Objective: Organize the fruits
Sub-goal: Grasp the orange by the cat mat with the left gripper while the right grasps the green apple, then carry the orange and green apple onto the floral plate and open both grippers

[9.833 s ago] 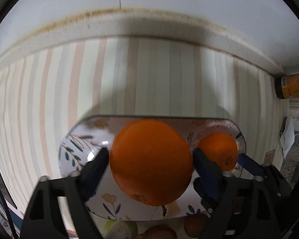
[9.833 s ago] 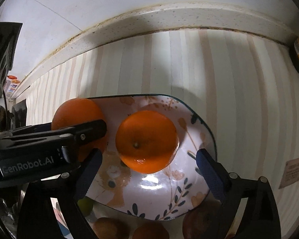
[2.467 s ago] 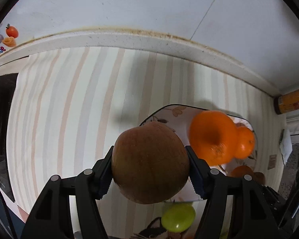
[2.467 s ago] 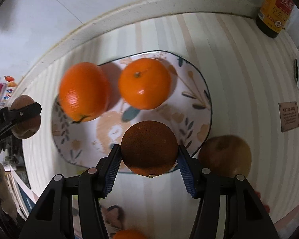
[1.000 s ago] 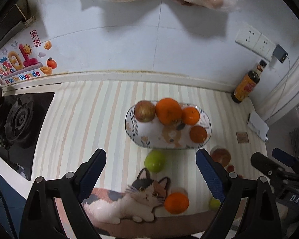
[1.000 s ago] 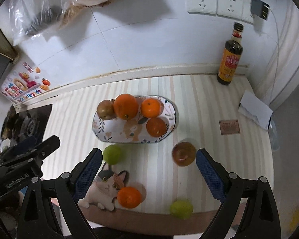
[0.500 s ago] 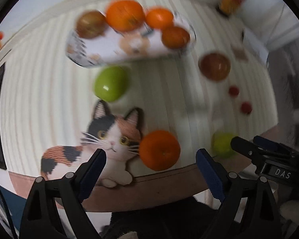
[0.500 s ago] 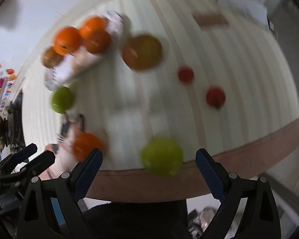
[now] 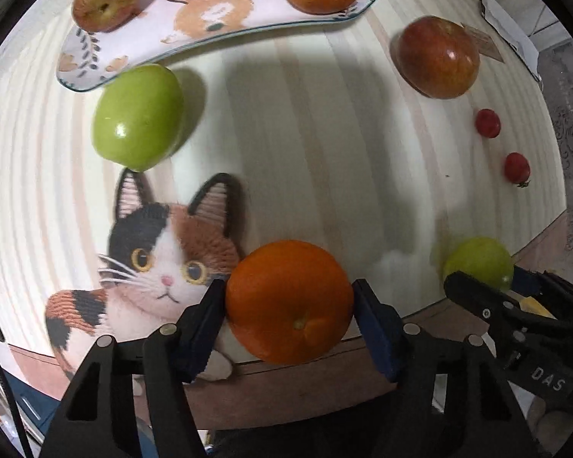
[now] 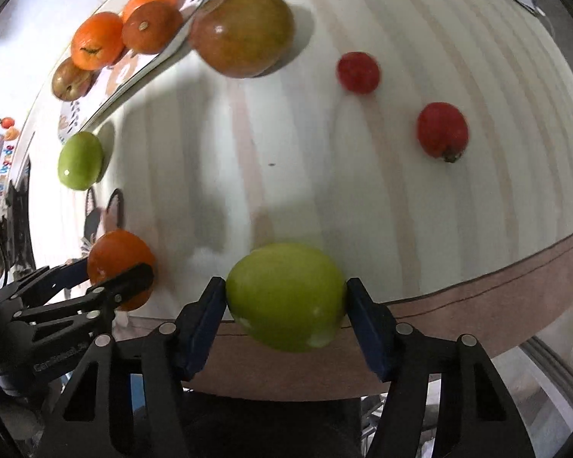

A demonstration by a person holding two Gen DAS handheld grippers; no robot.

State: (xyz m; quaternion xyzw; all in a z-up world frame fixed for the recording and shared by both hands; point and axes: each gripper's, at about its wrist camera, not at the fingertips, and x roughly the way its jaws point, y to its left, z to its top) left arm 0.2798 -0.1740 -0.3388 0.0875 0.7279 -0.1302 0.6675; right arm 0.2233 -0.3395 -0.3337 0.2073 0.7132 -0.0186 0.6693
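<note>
The orange (image 9: 289,301) sits at the mat's (image 9: 305,141) near edge, beside the cat print (image 9: 160,259), and my left gripper (image 9: 288,316) is closing on it, pads at its flanks. The green apple (image 10: 285,295) lies further along that edge; my right gripper (image 10: 285,305) is closing round it likewise. I come from above so each fruit lifts cleanly. Both are bound, I judge, for the plate (image 9: 225,28) at the far side, already bearing four fruits
</note>
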